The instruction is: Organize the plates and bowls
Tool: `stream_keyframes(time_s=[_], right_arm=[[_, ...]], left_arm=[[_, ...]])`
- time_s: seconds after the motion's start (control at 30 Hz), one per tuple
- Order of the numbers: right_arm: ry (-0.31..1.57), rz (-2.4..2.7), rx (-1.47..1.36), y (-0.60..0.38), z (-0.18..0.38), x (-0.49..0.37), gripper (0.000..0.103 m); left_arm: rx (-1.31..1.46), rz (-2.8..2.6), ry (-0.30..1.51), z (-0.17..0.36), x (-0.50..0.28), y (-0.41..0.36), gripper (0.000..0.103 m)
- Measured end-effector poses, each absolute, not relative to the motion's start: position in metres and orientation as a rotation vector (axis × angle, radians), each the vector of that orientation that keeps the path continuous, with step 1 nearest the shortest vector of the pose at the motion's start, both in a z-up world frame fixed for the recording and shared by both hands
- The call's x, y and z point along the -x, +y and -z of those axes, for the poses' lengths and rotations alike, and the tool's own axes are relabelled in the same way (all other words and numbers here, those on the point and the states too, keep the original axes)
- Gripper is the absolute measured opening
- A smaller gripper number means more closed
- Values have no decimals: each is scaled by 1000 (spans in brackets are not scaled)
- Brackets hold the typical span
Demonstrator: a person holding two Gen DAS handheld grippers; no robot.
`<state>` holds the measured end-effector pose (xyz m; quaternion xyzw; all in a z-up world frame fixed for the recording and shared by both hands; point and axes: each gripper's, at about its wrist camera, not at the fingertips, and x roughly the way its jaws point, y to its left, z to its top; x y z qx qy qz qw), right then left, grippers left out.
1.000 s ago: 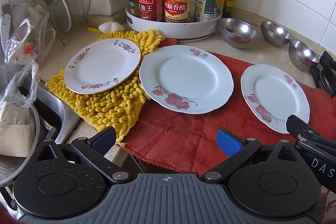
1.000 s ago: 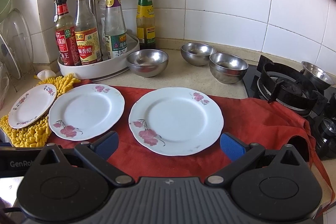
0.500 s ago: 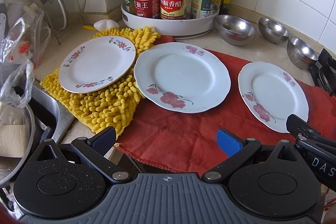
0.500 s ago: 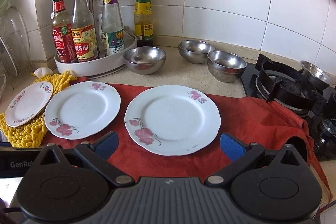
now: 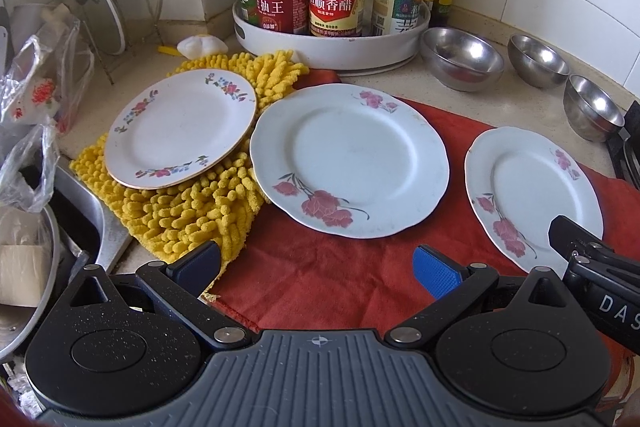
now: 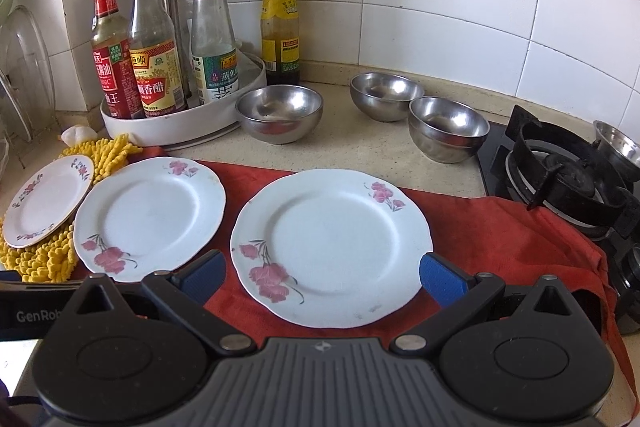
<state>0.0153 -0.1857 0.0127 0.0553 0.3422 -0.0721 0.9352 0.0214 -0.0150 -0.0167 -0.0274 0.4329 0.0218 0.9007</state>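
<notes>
Left gripper (image 5: 318, 265): jaws spread wide, nothing held; hung above the near edge of the red cloth (image 5: 320, 279).
Right gripper (image 6: 323, 277): jaws spread wide, nothing held; its blue pads (image 6: 442, 285) are seen over the near rim of a plate.
Large white rose-print plate (image 5: 349, 165): laid flat on the red cloth, straight ahead of the left jaws.
Second white rose-print plate (image 6: 331, 247): laid flat on the cloth, directly ahead of and partly between the right jaws.
Small white floral plate with a gold rim (image 5: 181, 127): set on a yellow chenille mat (image 5: 176, 211), ahead-left of the left jaws.
Three round steel bowls (image 6: 279, 113) (image 6: 386, 95) (image 6: 447, 129): stood upright on the counter, well beyond the right jaws, behind the cloth.
White bottle turntable (image 6: 182, 125): far ahead-left of the right jaws.
</notes>
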Motion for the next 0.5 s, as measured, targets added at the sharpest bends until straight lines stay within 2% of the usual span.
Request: stream_keyframes(time_s=[0.5], right_arm=[[728,93,-98,-192,-5,-48,102]], left_arm=[[46,-100,964,26,-44,-21,103]])
